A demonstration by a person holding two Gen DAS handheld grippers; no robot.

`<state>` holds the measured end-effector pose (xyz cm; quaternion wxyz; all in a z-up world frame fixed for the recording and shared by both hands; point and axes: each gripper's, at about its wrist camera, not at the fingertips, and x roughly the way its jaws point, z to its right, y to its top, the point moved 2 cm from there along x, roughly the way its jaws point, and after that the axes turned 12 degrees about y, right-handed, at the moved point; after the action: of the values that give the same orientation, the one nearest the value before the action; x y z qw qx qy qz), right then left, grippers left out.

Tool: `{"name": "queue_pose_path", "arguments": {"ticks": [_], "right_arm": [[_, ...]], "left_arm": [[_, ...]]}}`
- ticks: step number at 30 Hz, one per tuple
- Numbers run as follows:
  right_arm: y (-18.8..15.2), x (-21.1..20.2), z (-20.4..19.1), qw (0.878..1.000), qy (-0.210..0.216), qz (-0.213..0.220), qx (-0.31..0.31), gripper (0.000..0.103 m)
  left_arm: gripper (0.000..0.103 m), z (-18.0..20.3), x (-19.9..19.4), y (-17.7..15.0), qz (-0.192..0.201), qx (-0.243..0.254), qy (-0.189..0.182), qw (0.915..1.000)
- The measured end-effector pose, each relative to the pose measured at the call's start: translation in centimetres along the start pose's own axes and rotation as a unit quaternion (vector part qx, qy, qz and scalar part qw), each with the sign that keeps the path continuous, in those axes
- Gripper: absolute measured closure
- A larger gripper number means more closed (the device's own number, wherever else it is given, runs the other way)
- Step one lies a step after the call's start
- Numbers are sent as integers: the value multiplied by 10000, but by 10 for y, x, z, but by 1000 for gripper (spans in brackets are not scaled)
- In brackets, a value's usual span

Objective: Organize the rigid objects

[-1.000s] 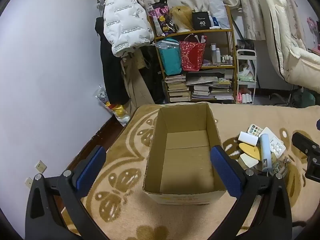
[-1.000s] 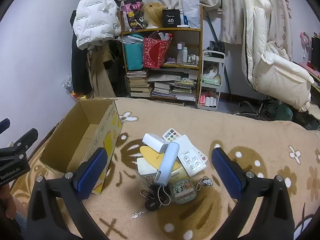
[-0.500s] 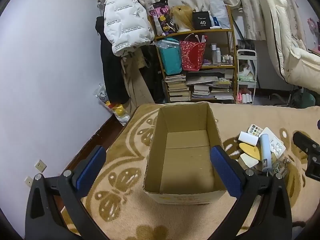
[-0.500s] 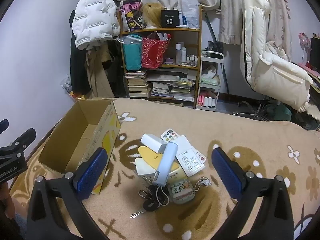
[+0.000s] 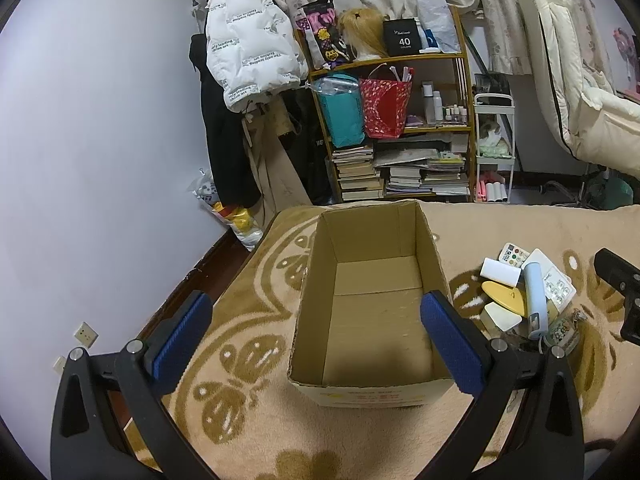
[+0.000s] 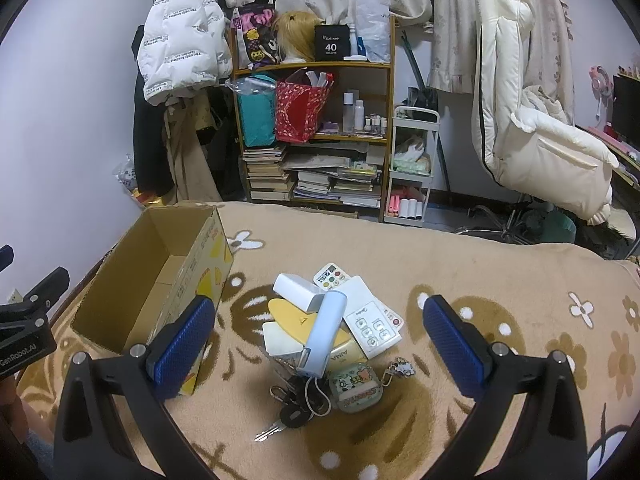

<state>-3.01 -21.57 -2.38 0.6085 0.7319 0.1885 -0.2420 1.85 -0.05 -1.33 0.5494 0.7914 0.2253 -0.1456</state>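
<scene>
An open, empty cardboard box [image 5: 376, 312] [image 6: 160, 280] stands on the beige patterned blanket. My left gripper [image 5: 316, 334] hovers open in front of it, nothing between its fingers. To the box's right lies a pile of small objects: a light blue cylinder [image 6: 326, 332] [image 5: 534, 300], a white block [image 6: 298, 292], a yellow oval piece [image 6: 294, 318], a white remote [image 6: 331, 275], a white card with buttons [image 6: 370, 322], a cartoon case [image 6: 354, 388] and keys [image 6: 288, 412]. My right gripper [image 6: 318, 346] is open above the near side of this pile, holding nothing.
A wooden shelf [image 6: 316, 136] with books, bags and bottles stands beyond the bed, next to a white cart [image 6: 412, 168]. A white jacket [image 6: 180, 52] hangs at the left wall. A cream padded chair [image 6: 532, 128] is at the right.
The right gripper view has drifted slightly closer to the pile. The left gripper and the box look unchanged.
</scene>
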Motion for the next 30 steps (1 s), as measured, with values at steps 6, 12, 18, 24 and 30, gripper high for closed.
{"name": "queue_pose_path", "arguments": {"ticks": [6,12,18,24,30], "right_arm": [[1,0,-1,10000,-27,8,8,0],[0,-1,0,10000,-13,21,10,0],[1,0,0,10000,-12,12,26,0],[0,0,0,10000,-12,20,24,0],[1,0,0,10000,-11,16,30,0]], "left_arm": [[0,3,3,-2,-40,95,-8,9999],[0,4,4,-2,-26,155,12,9999],[0,6,2,-1,-24,166,52,9998],[0,6,3,-1,-45,170,70,9998],[0,6,4,0,-50,169,63,9998]]}}
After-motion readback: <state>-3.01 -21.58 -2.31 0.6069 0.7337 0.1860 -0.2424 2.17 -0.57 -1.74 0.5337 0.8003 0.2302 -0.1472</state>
